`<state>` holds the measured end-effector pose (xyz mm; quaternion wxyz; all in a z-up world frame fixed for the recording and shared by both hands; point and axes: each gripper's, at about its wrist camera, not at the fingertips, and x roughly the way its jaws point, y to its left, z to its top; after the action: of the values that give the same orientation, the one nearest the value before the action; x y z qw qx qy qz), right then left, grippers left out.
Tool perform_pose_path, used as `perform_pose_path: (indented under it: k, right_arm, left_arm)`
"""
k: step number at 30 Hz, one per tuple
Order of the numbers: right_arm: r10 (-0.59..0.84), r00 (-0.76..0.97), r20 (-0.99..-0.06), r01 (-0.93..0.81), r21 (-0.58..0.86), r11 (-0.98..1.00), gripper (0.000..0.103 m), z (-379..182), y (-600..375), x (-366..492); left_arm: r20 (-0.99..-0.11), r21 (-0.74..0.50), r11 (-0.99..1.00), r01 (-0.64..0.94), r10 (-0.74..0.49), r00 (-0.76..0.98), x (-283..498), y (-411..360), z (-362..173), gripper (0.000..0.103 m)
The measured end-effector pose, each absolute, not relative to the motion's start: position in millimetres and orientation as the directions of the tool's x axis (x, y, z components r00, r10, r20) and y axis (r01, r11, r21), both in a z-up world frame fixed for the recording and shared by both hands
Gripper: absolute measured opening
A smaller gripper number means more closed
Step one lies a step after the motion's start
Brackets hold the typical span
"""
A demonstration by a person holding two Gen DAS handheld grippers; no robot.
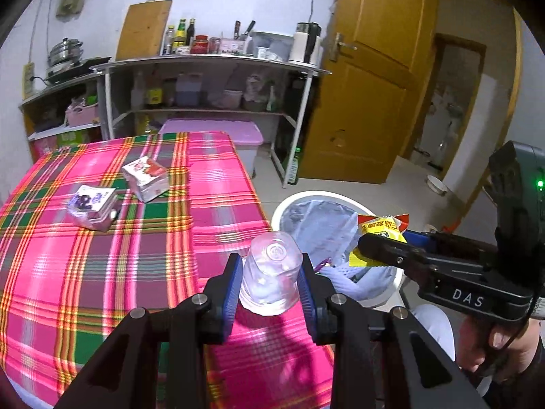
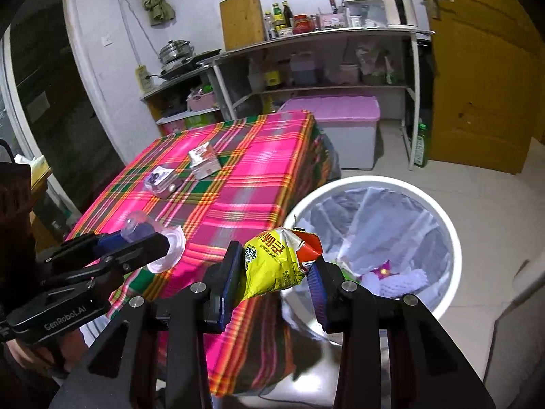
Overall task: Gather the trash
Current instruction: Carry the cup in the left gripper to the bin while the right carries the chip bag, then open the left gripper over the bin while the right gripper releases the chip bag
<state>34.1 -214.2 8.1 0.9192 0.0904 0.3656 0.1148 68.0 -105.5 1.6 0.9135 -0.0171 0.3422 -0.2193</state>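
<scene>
Two pieces in transit: left hand-held gripper (image 1: 270, 281) clamps a clear cup (image 1: 270, 274) at the surface (image 1: 102, 272) edge, right hand-held gripper (image 2: 277, 279) pinches a yellow wrapper (image 2: 276, 260) beside the bin (image 2: 453, 238) — next, I'd say, carry both over the rim and release.

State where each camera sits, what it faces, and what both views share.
Left wrist: on the left tongs, clamping a clear plastic cup above the plaid tablecloth; a hand shows.
Right wrist: on the right tongs, clamping a yellow snack bag near the white trash bin.
Shared: table, bin, shelves.
</scene>
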Motion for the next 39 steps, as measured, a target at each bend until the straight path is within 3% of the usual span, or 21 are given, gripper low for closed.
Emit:
perform_pose_path:
  k: [20, 39]
  right_arm:
    - [0.193, 0.686, -0.701, 0.003, 0.269, 0.963, 0.039, -22, -283, 44]
    - [0.163, 0.604, -0.780, 0.067, 0.252, 0.965, 0.040, -68, -311, 68]
  left_arm:
    - [-0.654, -0.193, 0.846, 0.498, -0.489, 0.577, 101, -173, -19, 0.033]
    - [-0.732, -0.203, 0.822, 0.531, -0.488, 0.475, 145, -221, -60, 0.033]
